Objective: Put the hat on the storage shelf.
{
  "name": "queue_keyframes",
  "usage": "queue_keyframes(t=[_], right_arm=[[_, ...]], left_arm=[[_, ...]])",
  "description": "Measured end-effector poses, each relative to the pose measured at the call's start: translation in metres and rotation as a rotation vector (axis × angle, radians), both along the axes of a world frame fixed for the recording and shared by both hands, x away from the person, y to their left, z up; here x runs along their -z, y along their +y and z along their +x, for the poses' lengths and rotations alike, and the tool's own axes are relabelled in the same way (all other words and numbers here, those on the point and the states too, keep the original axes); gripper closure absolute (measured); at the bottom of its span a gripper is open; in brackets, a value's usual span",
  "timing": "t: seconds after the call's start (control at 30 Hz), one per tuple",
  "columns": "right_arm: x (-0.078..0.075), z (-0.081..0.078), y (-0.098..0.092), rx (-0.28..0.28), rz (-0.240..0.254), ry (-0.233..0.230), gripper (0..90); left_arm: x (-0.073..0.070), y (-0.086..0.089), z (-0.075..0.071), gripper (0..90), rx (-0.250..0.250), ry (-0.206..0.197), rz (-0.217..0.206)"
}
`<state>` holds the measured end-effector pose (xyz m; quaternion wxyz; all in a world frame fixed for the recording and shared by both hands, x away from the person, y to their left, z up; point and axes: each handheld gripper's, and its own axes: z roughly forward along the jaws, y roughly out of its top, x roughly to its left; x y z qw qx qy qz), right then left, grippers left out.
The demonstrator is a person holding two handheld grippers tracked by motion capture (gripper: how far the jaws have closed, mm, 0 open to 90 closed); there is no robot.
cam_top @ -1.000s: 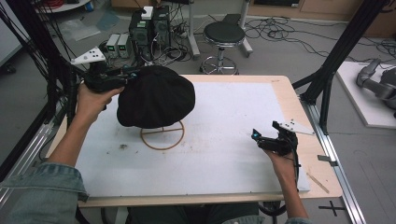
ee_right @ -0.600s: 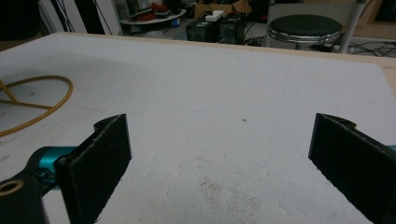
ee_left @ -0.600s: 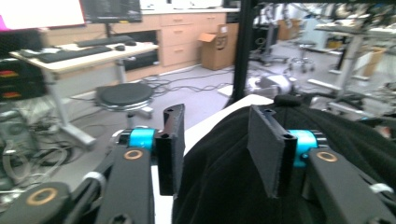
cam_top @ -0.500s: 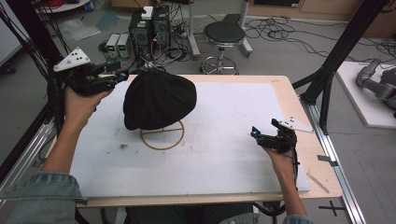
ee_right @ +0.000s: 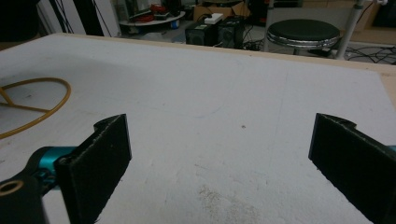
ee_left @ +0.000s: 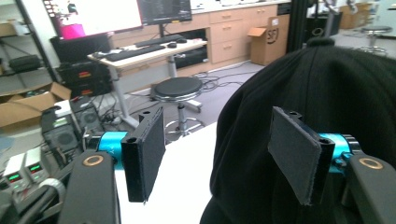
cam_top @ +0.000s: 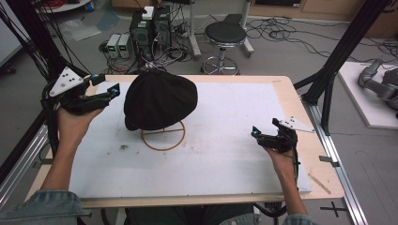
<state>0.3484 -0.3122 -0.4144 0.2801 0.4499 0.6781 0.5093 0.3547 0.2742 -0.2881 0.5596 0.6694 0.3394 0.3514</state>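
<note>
A black cap [cam_top: 159, 99] is seen perched on a brass-coloured wire stand [cam_top: 163, 136] near the far left part of the white table [cam_top: 225, 159]. Its crown is turned upward, with the button at the far top; its long axis runs roughly from the near left to the far right of the table, though the brim's direction cannot be told. The left gripper [cam_top: 109, 93] is held just beside the cap's left edge, its jaws having just been opening, with nothing pressed between the pads [ee_left: 145, 149]. The right gripper [cam_top: 257, 133] is kept well apart at the right, jaws spread wide over bare table.
</note>
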Motion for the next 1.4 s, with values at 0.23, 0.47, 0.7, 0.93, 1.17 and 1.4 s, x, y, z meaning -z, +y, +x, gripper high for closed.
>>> queue_keyframes(t=[0.23, 0.47, 0.7, 0.93, 1.17, 1.4], right_arm=[[-0.001, -0.001, 0.0, 0.001, -0.004, -0.006, 5.3], [-0.001, 0.0, 0.002, 0.0, -0.013, -0.007, 5.3], [-0.002, 0.002, 0.008, -0.01, -0.051, -0.013, 5.3], [-0.002, 0.004, 0.01, -0.014, -0.052, -0.011, 5.3], [-0.003, 0.004, 0.012, -0.017, -0.051, -0.009, 5.3], [-0.003, 0.004, 0.012, -0.02, -0.054, -0.011, 5.3]], left_arm=[[0.019, 0.01, -0.014, 33.4, -0.069, -0.003, -0.002], [0.042, 0.02, -0.023, 31.9, -0.121, 0.019, -0.009], [0.06, 0.023, -0.028, 31.5, -0.143, 0.043, -0.007], [0.07, 0.024, -0.03, 31.2, -0.161, 0.07, 0.01], [0.077, 0.026, -0.029, 30.2, -0.176, 0.082, 0.03], [0.078, 0.027, -0.028, 30.0, -0.179, 0.084, 0.026]])
